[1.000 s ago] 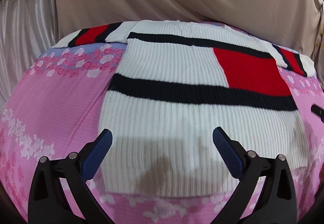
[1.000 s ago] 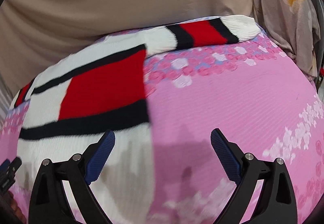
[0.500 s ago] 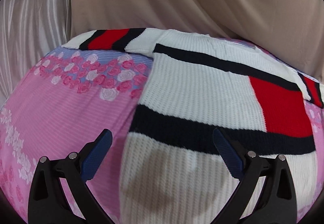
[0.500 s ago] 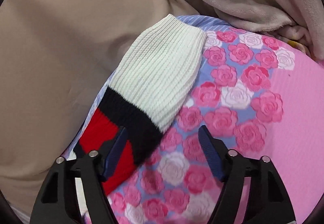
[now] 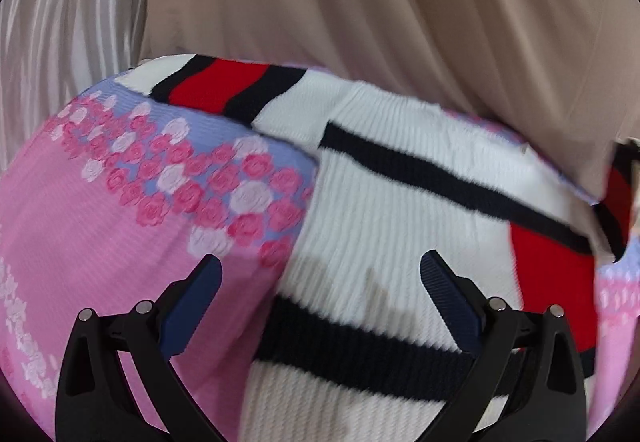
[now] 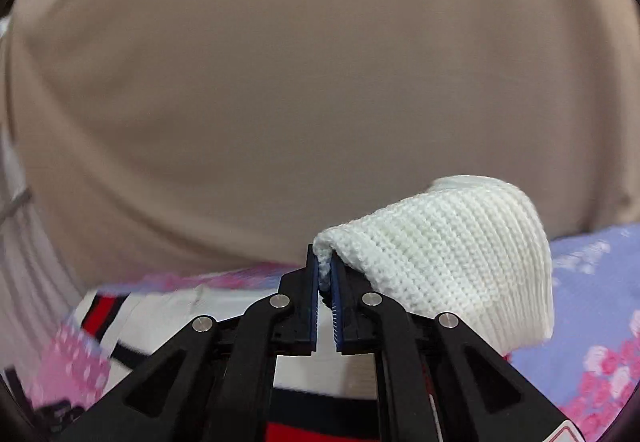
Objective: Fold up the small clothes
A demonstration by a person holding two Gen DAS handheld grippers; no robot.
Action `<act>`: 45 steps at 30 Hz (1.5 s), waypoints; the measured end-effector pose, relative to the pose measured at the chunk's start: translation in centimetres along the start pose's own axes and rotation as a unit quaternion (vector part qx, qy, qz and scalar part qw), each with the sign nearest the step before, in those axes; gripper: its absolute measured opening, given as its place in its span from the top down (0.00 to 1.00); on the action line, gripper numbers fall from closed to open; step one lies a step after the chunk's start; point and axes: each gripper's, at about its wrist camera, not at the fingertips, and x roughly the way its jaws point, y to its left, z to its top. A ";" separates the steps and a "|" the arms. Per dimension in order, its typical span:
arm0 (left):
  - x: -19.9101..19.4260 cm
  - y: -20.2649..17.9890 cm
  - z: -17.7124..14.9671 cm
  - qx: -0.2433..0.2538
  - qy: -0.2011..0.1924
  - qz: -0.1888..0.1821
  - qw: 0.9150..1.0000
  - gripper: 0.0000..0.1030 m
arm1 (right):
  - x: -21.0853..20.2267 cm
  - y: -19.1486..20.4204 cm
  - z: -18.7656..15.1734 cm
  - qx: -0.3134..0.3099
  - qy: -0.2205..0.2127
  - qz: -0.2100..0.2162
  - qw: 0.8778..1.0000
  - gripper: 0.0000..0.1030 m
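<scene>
Sweater point(image 5: 392, 202) lies flat on the pink flowered bedspread point(image 5: 92, 242), body spread, one sleeve point(image 5: 224, 90) stretched along its far edge by the beige curtain point(image 5: 360, 2). Right gripper point(image 6: 327, 270): half a second ago its jaws stood partly open over the other sleeve's black and red bands; now they are closing and the blue pads already pinch a fold of the white cuff point(image 6: 452, 262), which stands bunched and raised beside the fingers. A second ago that gripper hung wide open over the sweater's hem and the bedspread, so it has travelled to the sleeve end and taken hold. Left gripper point(image 5: 320, 298): wide open, nothing between the pads, poised above the sweater's side edge where the knit meets the bedspread; its view has slid from the hem toward the stretched sleeve over the same second. Judgement: the first fold is starting, the right sleeve ready to be carried across the body. The left sleeve remains unfolded. Risk: a pinch this shallow on loose knit may slip.
</scene>
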 end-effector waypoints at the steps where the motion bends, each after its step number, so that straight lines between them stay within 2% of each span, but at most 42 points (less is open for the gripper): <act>1: 0.1 -0.3 0.6 -0.001 -0.003 -0.013 1.000 0.06 | 2.1 3.0 -1.0 -0.024 0.023 0.025 0.999 0.93; 3: 0.3 -1.1 1.9 0.000 -0.013 -0.035 0.999 0.06 | 7.3 7.9 -4.3 -0.066 0.083 0.056 0.993 0.93; 5: 0.9 -2.2 3.1 0.006 -0.026 -0.048 0.998 0.05 | 11.1 10.3 -8.0 -0.094 0.140 0.054 0.984 0.93; 6: 1.4 -2.7 3.7 0.009 -0.027 -0.053 0.998 0.05 | 12.4 10.9 -9.6 -0.107 0.161 0.045 0.980 0.92; 8: 2.9 -3.6 4.7 0.014 -0.013 -0.075 0.997 0.05 | 11.8 11.2 -12.2 -0.124 0.173 0.034 0.977 0.92; 9: 3.6 -4.0 5.2 0.013 -0.002 -0.087 0.996 0.05 | 10.4 10.5 -12.0 -0.119 0.170 0.032 0.978 0.88; 10: 4.4 -4.4 5.4 0.010 0.008 -0.095 0.995 0.05 | 9.3 9.2 -11.6 -0.105 0.162 0.027 0.981 0.75; 11: 5.3 -4.9 5.6 0.009 0.017 -0.107 0.994 0.05 | 8.6 8.4 -11.1 -0.090 0.154 0.021 0.984 0.67; 12: 6.0 -5.3 5.7 0.007 0.026 -0.110 0.994 0.05 | 7.4 7.1 -10.7 -0.068 0.143 0.020 0.987 0.52; 13: 6.6 -5.6 5.6 0.004 0.031 -0.113 0.993 0.05 | 6.7 5.9 -10.2 -0.045 0.139 0.023 0.989 0.45; 16: 7.5 -6.8 5.3 0.004 0.031 -0.119 0.992 0.05 | 7.0 4.1 -9.3 0.025 0.147 0.035 0.988 0.44; 20: 6.6 -7.6 5.0 0.027 0.016 -0.111 0.993 0.05 | 10.9 4.3 -7.9 0.066 0.170 0.068 0.981 0.45; 23: 4.9 -6.5 4.9 0.039 -0.002 -0.096 0.995 0.05 | 15.3 6.9 -6.5 0.101 0.190 0.104 0.971 0.44; 24: 4.5 -6.0 5.0 0.043 -0.009 -0.089 0.995 0.05 | 16.1 8.3 -5.9 0.101 0.192 0.122 0.968 0.44; 26: 3.9 -5.0 5.1 0.045 -0.013 -0.078 0.996 0.05 | 17.1 12.3 -5.1 0.075 0.197 0.197 0.958 0.44; 27: 3.7 -4.4 5.2 0.043 -0.013 -0.076 0.996 0.05 | 16.9 14.3 -4.5 0.056 0.194 0.242 0.949 0.49; 28: 3.7 -3.9 5.3 0.041 -0.014 -0.073 0.996 0.05 | 16.2 15.9 -3.9 0.035 0.184 0.273 0.944 0.58; 29: 3.8 -3.5 5.4 0.040 -0.013 -0.067 0.997 0.05 | 15.6 16.7 -3.4 0.016 0.165 0.275 0.947 0.59; 30: 4.0 -3.2 5.5 0.039 -0.012 -0.064 0.997 0.05 | 14.4 16.8 -2.8 -0.004 0.142 0.252 0.957 0.59; 32: 4.8 -2.9 5.7 0.037 -0.005 -0.063 0.997 0.05 | 12.2 15.2 -2.3 -0.042 0.103 0.142 0.984 0.55; 33: 5.5 -2.9 5.8 0.035 0.003 -0.065 0.997 0.05 | 11.3 13.6 -2.3 -0.051 0.096 0.084 0.990 0.55; 36: 8.6 -3.2 6.2 0.020 0.045 -0.086 0.995 0.05 | 8.5 6.6 -3.0 -0.028 0.096 -0.041 0.994 0.54; 38: 10.8 -3.8 6.5 0.014 0.064 -0.096 0.993 0.05 | 7.4 1.2 -4.0 0.014 0.098 -0.106 0.989 0.51; 39: 11.9 -4.4 6.6 0.018 0.068 -0.096 0.993 0.05 | 7.0 -1.1 -4.4 0.036 0.104 -0.129 0.985 0.46; 41: 13.5 -5.6 6.9 0.032 0.072 -0.098 0.992 0.05 | 7.4 -5.4 -5.2 0.069 0.125 -0.170 0.975 0.46; 42: 14.2 -6.1 7.1 0.036 0.080 -0.097 0.991 0.08 | 7.7 -6.5 -5.5 0.079 0.134 -0.174 0.972 0.46; 43: 14.9 -6.5 7.1 0.035 0.085 -0.097 0.991 0.23 | 8.2 -7.2 -5.9 0.086 0.145 -0.167 0.971 0.46; 44: 15.6 -6.8 7.3 0.032 0.092 -0.093 0.991 0.32 | 8.9 -7.9 -6.2 0.092 0.155 -0.155 0.971 0.46; 45: 16.2 -7.0 7.6 0.033 0.088 -0.072 0.993 0.45 | 9.8 -8.0 -6.4 0.095 0.160 -0.149 0.971 0.51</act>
